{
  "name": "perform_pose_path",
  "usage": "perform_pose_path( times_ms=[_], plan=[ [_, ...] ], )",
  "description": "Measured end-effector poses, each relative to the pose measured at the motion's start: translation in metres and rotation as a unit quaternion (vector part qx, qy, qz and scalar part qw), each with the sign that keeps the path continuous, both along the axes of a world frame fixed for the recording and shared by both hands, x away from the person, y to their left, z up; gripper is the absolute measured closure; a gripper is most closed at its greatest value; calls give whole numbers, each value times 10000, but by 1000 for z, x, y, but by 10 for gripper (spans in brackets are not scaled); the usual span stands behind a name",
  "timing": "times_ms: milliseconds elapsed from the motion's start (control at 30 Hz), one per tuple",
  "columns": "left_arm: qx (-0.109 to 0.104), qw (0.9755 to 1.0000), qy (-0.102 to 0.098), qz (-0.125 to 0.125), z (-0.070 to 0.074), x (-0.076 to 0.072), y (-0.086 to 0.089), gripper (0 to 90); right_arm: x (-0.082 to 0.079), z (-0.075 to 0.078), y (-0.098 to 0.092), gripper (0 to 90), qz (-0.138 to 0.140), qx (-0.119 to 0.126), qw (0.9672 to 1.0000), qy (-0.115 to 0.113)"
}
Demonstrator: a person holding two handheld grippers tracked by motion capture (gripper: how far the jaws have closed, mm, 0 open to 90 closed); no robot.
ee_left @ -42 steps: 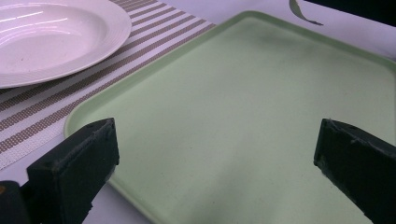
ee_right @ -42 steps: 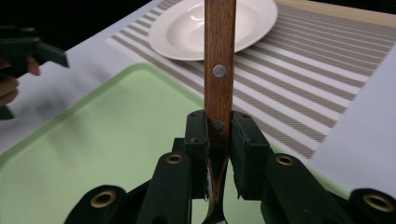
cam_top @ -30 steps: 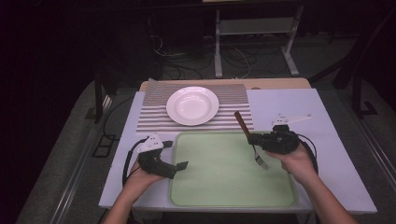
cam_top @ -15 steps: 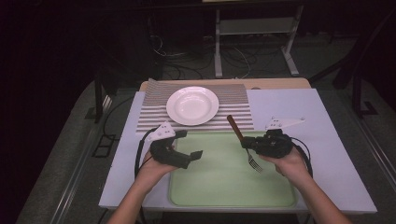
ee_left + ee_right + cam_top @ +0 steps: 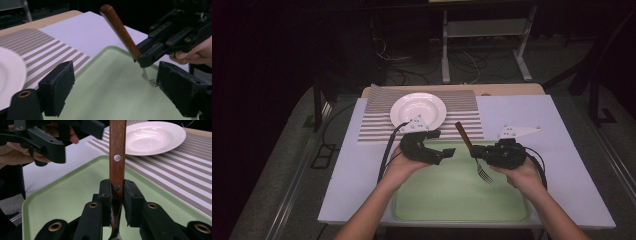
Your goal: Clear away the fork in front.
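The left claw point(image 5: 110, 91), its jaws apart and just now narrowing with nothing between them, hangs over the green tray point(image 5: 110, 82), facing the right claw point(image 5: 160, 50) clamped on a wooden-handled fork point(image 5: 120, 28), white plate point(image 5: 10, 75) at left

One fork point(image 5: 476, 155), one plate point(image 5: 418, 110), one tray point(image 5: 452, 195), one striped mat point(image 5: 377, 125), two tools.

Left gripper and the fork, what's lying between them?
Nothing lies between: in the left gripper view, bare green tray separates the open left gripper from the fork clamped by the right gripper.
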State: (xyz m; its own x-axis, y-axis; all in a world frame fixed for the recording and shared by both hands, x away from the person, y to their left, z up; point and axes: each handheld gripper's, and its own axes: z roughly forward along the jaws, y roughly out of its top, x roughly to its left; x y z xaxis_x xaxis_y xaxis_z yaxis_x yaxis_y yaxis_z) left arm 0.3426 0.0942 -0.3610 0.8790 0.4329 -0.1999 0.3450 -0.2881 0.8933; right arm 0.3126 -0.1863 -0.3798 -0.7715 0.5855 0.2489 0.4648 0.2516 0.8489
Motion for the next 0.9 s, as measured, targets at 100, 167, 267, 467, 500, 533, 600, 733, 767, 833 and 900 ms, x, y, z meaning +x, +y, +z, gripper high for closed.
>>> perform_pose_path(
  times_ms=[100,167,267,467,500,533,600,733,767,833,900],
  plan=[
    [-115,9999,9,-47,4,3,-8,180,-1,1,1,768,11,16,10000,-53],
    [-169,9998,22,-42,6,3,-10,217,-1,1,2,768,27,18,10000,-71],
    [-266,9995,139,-102,4,1,-15,291,-3,1,6,768,73,13,9999,-107],
    [-273,9994,220,-24,-1,-1,-16,374,-3,-2,17,767,149,-12,9998,-115],
    [-299,9993,243,6,-2,-2,-17,411,-4,-3,22,767,203,-49,9997,-113],
    [-288,9993,257,-4,-3,-2,-17,448,-4,-3,24,767,222,-72,9996,-132],
    [-267,9993,278,2,-3,-2,-17,497,-6,-3,27,767,232,-139,9994,-194],
    [-304,9991,304,9,-5,-3,-18,600,-6,-2,29,767,235,-126,9994,-220],
    [-338,9989,340,8,-5,-3,-17,625,-6,-2,29,767,235,-129,9994,-218],
    [-401,9984,409,8,-6,-2,-17,651,-6,-2,29,767,233,-131,9994,-227],
    [-404,9983,413,0,-6,-3,-17,666,-6,-1,30,767,244,-132,9993,-238]
  ],
)
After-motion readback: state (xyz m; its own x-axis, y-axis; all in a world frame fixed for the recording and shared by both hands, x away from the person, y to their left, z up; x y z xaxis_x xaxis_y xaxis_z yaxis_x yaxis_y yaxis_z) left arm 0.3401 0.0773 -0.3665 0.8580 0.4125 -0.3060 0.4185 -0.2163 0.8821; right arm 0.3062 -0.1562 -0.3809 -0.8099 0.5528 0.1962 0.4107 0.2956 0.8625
